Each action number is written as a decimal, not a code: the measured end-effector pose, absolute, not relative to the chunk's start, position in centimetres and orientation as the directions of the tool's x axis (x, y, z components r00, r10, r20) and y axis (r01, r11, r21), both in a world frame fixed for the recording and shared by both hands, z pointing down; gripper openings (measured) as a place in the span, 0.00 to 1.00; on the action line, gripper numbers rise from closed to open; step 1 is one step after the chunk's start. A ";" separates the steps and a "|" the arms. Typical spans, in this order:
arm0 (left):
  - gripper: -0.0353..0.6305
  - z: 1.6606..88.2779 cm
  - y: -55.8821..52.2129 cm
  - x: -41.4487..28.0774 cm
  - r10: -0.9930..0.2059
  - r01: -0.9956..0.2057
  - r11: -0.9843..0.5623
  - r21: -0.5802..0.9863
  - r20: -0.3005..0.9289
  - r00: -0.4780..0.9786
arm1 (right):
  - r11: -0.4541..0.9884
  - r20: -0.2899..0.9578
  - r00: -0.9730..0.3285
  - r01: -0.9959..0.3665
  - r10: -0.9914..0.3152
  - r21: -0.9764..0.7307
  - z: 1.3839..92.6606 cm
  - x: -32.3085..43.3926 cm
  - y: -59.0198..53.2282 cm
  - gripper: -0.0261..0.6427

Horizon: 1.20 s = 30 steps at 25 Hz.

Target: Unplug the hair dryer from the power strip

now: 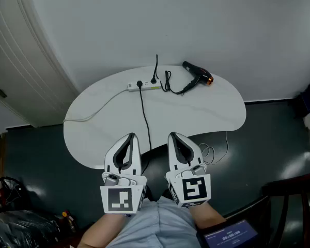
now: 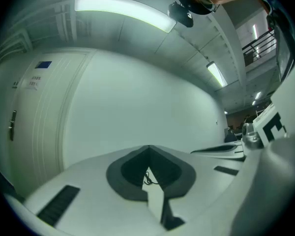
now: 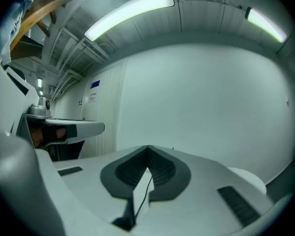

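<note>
My hair dryer (image 1: 197,74) lies on the far side of the white desk (image 1: 217,115). Its black cord (image 1: 171,82) is looped beside it, toward the power strip (image 1: 143,86). Two black plugs sit in the strip, and from here I can't be sure which is the dryer's. Another black cable (image 1: 144,117) runs from the strip across the desk toward me, and the strip's white lead (image 1: 101,107) trails off to the left. My left gripper (image 1: 129,137) and right gripper (image 1: 173,136) hover level, side by side over the desk's near edge, well apart from the strip. Both pairs of fingers are together, tips touching, with nothing between them.
</note>
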State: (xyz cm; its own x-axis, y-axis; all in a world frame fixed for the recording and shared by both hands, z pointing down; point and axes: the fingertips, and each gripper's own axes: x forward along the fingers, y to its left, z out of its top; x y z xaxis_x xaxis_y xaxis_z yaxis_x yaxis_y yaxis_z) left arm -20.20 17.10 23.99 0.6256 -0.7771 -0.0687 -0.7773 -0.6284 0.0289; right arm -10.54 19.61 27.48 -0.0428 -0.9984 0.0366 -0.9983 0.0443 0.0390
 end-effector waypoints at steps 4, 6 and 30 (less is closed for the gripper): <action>0.05 23.9 16.8 -20.3 -0.774 -0.775 -0.631 0.029 -0.077 0.628 | 0.042 0.036 -0.040 -0.998 -0.999 0.046 27.4 -10.6 19.4 0.04; 0.05 24.0 16.7 -20.3 -0.772 -0.772 -0.634 0.035 -0.078 0.631 | 0.038 0.039 -0.036 -0.998 -0.999 0.047 27.5 -10.7 19.2 0.04; 0.05 26.3 12.2 -16.6 -0.761 -0.760 -0.649 0.032 -0.009 0.649 | -0.008 0.069 0.006 -0.999 -0.998 -0.037 29.4 -6.1 14.9 0.04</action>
State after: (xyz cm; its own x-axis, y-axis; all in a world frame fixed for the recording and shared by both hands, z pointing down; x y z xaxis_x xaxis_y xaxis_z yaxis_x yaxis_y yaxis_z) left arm -16.63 12.17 26.30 0.6493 -0.7605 -0.0086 -0.7600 -0.6492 0.0322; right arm -6.09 14.93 29.44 0.0057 -0.9976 0.0692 -0.9993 -0.0082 -0.0366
